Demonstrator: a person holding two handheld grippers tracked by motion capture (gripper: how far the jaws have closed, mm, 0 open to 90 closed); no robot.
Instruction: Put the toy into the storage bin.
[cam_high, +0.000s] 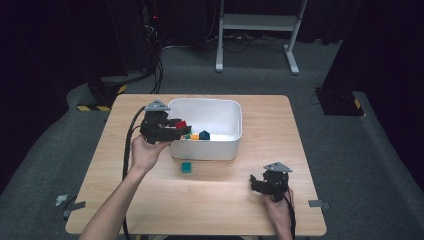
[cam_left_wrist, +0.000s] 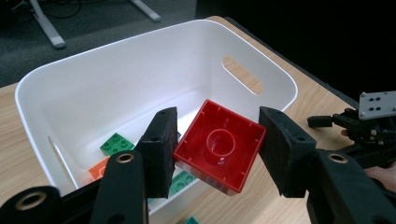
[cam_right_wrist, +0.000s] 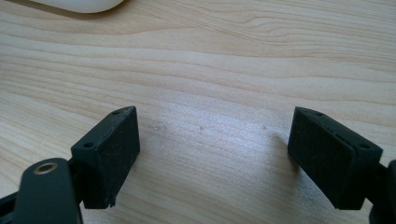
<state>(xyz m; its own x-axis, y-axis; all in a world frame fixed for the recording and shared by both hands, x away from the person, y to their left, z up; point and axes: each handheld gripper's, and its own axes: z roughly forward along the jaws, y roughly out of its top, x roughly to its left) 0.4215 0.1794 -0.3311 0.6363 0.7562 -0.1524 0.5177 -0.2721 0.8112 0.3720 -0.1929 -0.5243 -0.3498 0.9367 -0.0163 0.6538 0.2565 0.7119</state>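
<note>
My left gripper hangs over the left end of the white bin, shut on a red brick. In the left gripper view the red brick sits tilted between the two jaws of that gripper, hollow underside toward the camera, above the bin. Inside lie a green brick, an orange brick and another green one. My right gripper rests low at the table's front right. It stands open over bare wood.
A teal brick lies on the table just in front of the bin. A blue brick and an orange brick sit in the bin. The wooden table ends close behind my right hand.
</note>
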